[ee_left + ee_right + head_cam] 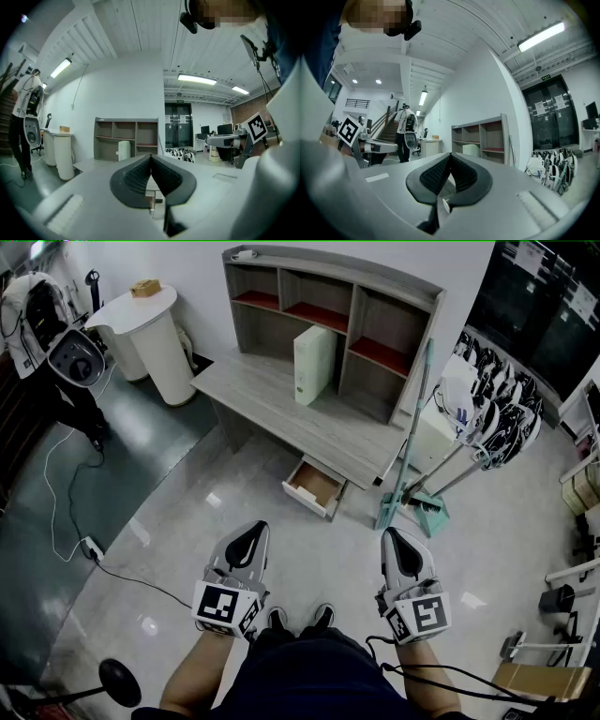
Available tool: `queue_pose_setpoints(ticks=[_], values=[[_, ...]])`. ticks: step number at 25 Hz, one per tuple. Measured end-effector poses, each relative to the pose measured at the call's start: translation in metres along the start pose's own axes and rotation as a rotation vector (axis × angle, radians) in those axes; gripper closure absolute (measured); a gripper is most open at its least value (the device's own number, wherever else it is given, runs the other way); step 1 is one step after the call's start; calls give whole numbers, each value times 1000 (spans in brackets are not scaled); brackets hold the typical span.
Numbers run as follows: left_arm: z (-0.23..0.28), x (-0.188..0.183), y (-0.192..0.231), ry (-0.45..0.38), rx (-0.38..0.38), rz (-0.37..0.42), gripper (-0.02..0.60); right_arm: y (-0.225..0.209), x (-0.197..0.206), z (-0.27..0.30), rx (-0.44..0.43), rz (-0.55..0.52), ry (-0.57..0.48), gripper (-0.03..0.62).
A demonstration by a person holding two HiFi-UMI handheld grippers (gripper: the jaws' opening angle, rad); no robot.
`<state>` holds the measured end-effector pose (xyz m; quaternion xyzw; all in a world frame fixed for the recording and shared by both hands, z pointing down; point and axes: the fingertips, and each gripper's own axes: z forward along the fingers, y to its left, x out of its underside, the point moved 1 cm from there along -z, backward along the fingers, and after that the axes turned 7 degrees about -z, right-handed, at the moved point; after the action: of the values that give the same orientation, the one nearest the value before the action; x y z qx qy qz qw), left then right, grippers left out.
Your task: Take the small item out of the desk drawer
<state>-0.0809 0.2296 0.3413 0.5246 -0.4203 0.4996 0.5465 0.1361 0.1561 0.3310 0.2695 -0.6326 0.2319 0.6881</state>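
Desk drawer (pixel 315 487) is pulled out from under the desk (pixel 258 390) top, toward the end at the picture's right. Inside looks brown; the small item can't be made out from this far. Both grippers are low in the head view, well short of the drawer and pointing toward it. Left gripper (pixel 249 536): jaws fully together, nothing between them. Right gripper (pixel 397 542): jaws also closed tip to tip, empty. White binder (pixel 314 364) stands upright on the desk against the shelf unit (pixel 366 315). Green broom and dustpan (pixel 417 507) lean just right of the drawer. Person (pixel 33 301) stands far left, near a white round stand (pixel 155 334).
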Motion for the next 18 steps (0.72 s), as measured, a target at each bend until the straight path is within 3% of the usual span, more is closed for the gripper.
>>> queue_pose_setpoints(ticks=[5,10,15,18], values=[[13,0,-6,4,-9,4,577,-15,3,1,-9,-2,-1,588],[34,-13,1,-11,-31,59,577,-38,5,8,-11,12,-32,588],[55,-37,0,-45,-34,101,577,-63,-16,33,-15,-222,-130,588],[66,-43,-1,-51,-29,151,577,-73,-37,54,-54,-277,-211,588]])
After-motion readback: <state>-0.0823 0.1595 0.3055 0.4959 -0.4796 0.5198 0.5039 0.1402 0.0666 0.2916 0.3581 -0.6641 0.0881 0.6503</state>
